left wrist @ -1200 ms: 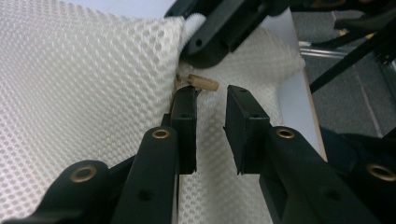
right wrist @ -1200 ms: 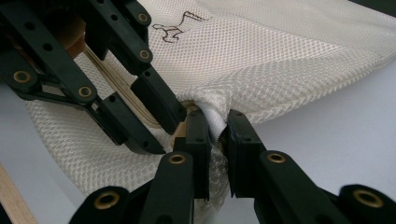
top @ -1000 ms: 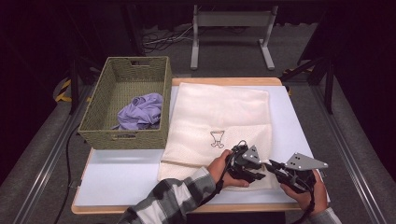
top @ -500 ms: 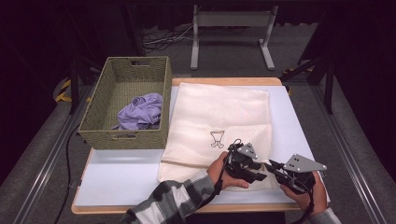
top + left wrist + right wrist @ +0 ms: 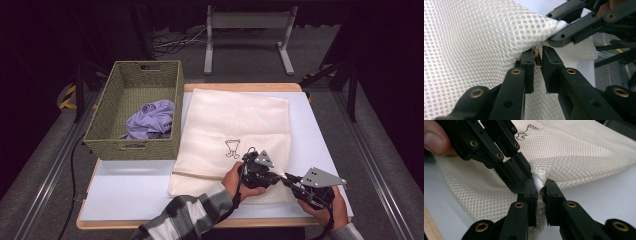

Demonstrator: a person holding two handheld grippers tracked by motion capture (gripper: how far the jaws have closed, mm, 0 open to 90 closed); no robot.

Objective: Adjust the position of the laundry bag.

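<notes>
Your two grippers meet at the near right corner of the big cream net bag [image 5: 235, 132] with the little drawing on it. The bag lies flat on the white table top [image 5: 130, 192], next to the woven green basket [image 5: 135, 107].

Your right gripper [image 5: 539, 191] is pinching the bunched edge of the bag. Your left gripper [image 5: 538, 56] has just been closing, and a small brass zip pull [image 5: 537, 56] sits between its jaws. I can't tell if the pads squeeze it yet.

Be careful here. The zip pull is tiny and smooth, so it could slip out if you tug too soon. If you pull hard, the thin net could snag or rip. The two grippers are very close, so they could bump.

A purple cloth [image 5: 150, 119] sits in the basket. The table has a wooden rim [image 5: 150, 223]. Around it the room is dark, with a grey floor, a grey metal stand [image 5: 247, 37] behind and cables [image 5: 170, 45] on the floor.
</notes>
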